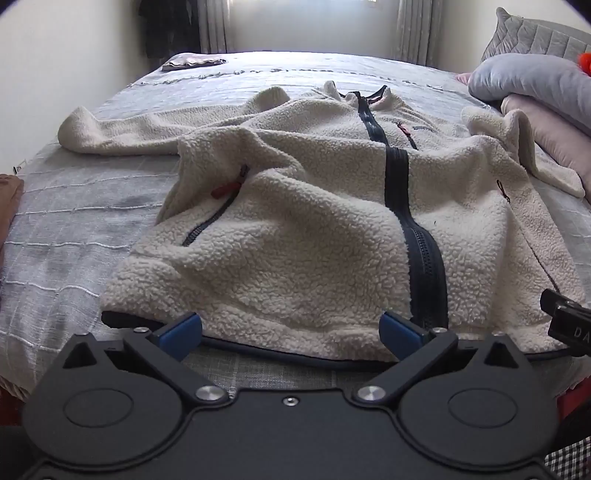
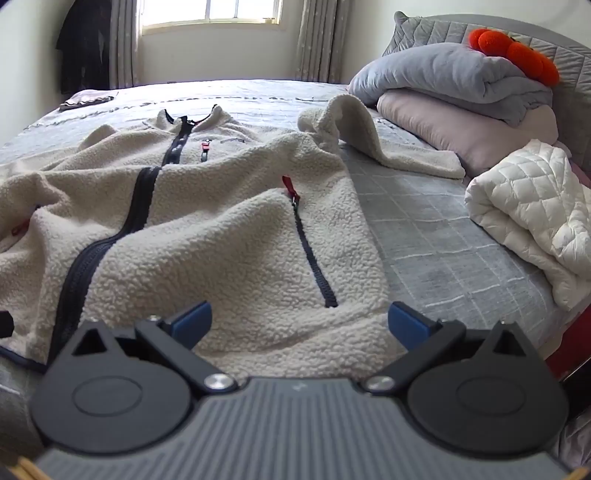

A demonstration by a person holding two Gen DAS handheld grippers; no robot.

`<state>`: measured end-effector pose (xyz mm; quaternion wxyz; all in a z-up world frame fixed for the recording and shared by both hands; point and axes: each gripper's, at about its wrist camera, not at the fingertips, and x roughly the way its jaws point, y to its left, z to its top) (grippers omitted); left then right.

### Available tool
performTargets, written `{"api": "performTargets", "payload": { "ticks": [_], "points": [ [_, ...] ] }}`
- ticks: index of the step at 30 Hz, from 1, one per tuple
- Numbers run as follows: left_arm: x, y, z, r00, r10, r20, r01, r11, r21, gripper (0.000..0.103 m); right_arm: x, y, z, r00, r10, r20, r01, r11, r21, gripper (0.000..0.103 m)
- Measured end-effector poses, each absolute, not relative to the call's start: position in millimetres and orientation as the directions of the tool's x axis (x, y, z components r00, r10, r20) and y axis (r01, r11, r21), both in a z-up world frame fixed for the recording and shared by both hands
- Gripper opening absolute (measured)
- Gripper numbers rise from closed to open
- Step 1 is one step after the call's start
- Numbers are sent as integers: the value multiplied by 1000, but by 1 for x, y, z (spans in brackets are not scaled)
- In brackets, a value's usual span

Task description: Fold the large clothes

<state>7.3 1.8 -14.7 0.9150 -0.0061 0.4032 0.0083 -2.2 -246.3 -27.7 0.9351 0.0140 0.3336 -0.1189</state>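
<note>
Both grippers hovered at the near hem of the fleece jacket [image 1: 295, 221], the left gripper [image 1: 290, 328] with its blue pads spread wide and nothing between them, the right gripper [image 2: 299, 321] likewise spread and empty. That placement looked deliberate: each sat over its own half of the hem, on either side of the dark front zipper [image 1: 417, 240], likely so the two bottom corners could be taken at once.

Past the hem, the jacket lay front-up on the grey bedspread [image 1: 74, 221], rumpled in ridges across the body, which probably called for smoothing before any fold. Its pocket zippers with red pulls [image 2: 290, 186] faced upward. Farther along the jacket, the left sleeve [image 1: 122, 133] stretched out flat to the side, while the right sleeve [image 2: 369, 136] humped up toward the pillows [image 2: 461, 103].

Beyond the jacket's collar [image 2: 192, 114], a small folded cloth [image 1: 192, 62] rested near the far edge, under the window [image 2: 207, 14]. A white quilted bundle [image 2: 532, 206] sat beside the jacket's right side, apart from it.
</note>
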Motion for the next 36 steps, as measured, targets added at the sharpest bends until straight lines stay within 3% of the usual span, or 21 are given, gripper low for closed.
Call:
{"api": "performTargets", "payload": {
  "ticks": [17, 36],
  "points": [
    [8, 4, -4, 708, 12, -706, -36, 999, -19, 103, -10, -241, -31, 740, -221, -636, 241, 969, -56, 103],
    [8, 11, -20, 670, 31, -742, -82, 996, -33, 103, -5, -238, -19, 761, -239, -603, 242, 967, -78, 103]
  ]
}}
